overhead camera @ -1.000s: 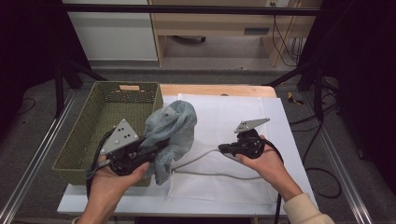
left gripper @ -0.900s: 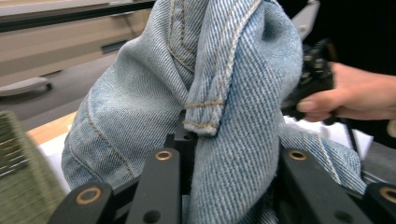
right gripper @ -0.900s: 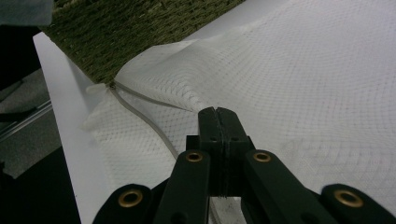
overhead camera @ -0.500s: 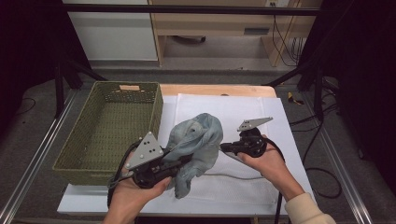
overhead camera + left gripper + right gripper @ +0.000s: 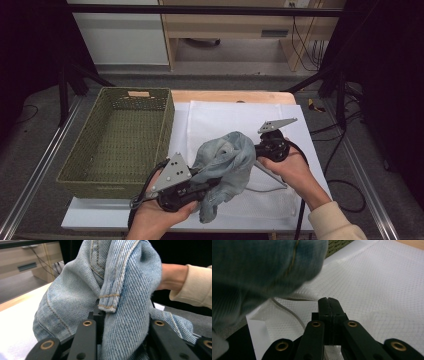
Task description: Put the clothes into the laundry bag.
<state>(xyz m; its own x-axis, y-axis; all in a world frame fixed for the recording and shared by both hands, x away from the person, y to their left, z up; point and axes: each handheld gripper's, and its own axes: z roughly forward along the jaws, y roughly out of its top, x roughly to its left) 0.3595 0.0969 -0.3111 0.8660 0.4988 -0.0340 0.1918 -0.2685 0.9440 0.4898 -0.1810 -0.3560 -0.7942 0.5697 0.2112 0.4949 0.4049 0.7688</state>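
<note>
A bundled piece of light-blue denim (image 5: 225, 165) is clamped between the jaws of the left gripper (image 5: 207, 181), near the front edge of the desk (image 5: 235, 97), over the white mesh sheet (image 5: 240, 120). In the left gripper view, a thick fold of the denim (image 5: 120, 302) with a stitched seam is seen pinched between the two black jaws, which are kept partly apart by the cloth; the rest of the fabric rises above them. The bundle is held up off the sheet, with one end hanging down towards the front edge. The right gripper (image 5: 260, 147) is seen just beside the right side of the denim; its jaws (image 5: 329, 302) are pressed fully together with nothing between them, and the denim appears blurred at the upper left of its view. A green woven basket (image 5: 120, 145) stands along the left edge of the desk, beside the left gripper.
</note>
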